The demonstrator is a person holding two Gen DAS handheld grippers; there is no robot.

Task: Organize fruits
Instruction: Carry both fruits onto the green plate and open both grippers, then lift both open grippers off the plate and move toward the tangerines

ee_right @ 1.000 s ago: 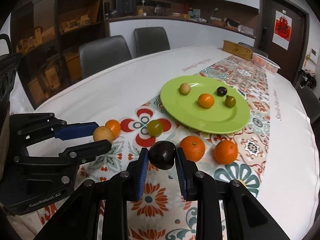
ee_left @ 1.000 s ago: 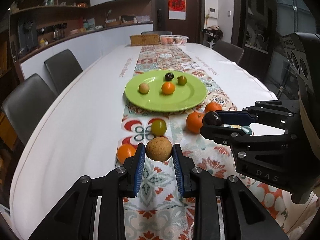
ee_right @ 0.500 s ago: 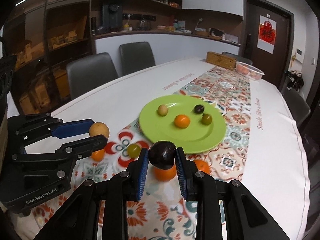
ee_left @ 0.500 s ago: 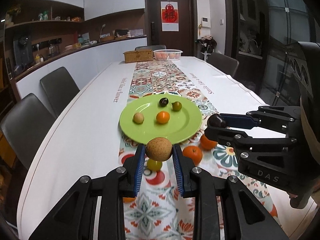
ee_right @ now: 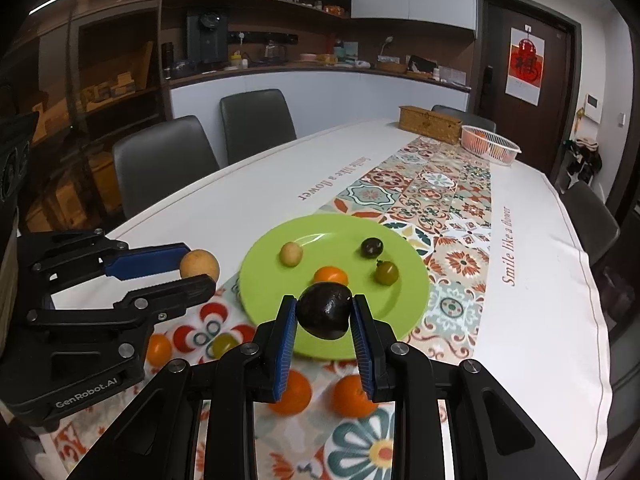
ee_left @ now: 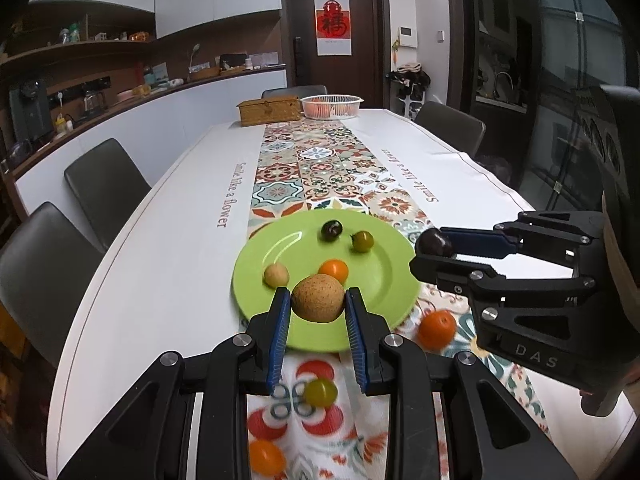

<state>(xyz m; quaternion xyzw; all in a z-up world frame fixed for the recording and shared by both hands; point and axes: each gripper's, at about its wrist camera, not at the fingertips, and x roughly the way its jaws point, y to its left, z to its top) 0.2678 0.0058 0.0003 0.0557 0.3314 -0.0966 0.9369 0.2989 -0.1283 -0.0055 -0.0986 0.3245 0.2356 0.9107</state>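
Observation:
My left gripper [ee_left: 318, 312] is shut on a round tan fruit [ee_left: 318, 298], held above the near rim of the green plate [ee_left: 376, 280]. My right gripper [ee_right: 325, 320] is shut on a dark purple fruit [ee_right: 325, 310], also above the plate's [ee_right: 408, 280] near edge. Each gripper shows in the other's view: the right one [ee_left: 434, 250] at the plate's right side, the left one [ee_right: 198, 270] at its left. On the plate lie a small tan fruit [ee_left: 276, 275], an orange one [ee_left: 334, 269], a dark one [ee_left: 331, 230] and a green one [ee_left: 363, 241].
On the patterned runner near me lie two oranges [ee_right: 294, 394] [ee_right: 354, 396], a green fruit [ee_left: 320, 392] and a small orange fruit [ee_left: 266, 456]. A wicker box [ee_left: 269, 110] and a white basket [ee_left: 331, 106] stand at the table's far end. Grey chairs [ee_left: 104, 184] line the sides.
Both grippers have risen and moved forward from above the loose fruit on the runner to the plate's near edge, each still holding its fruit.

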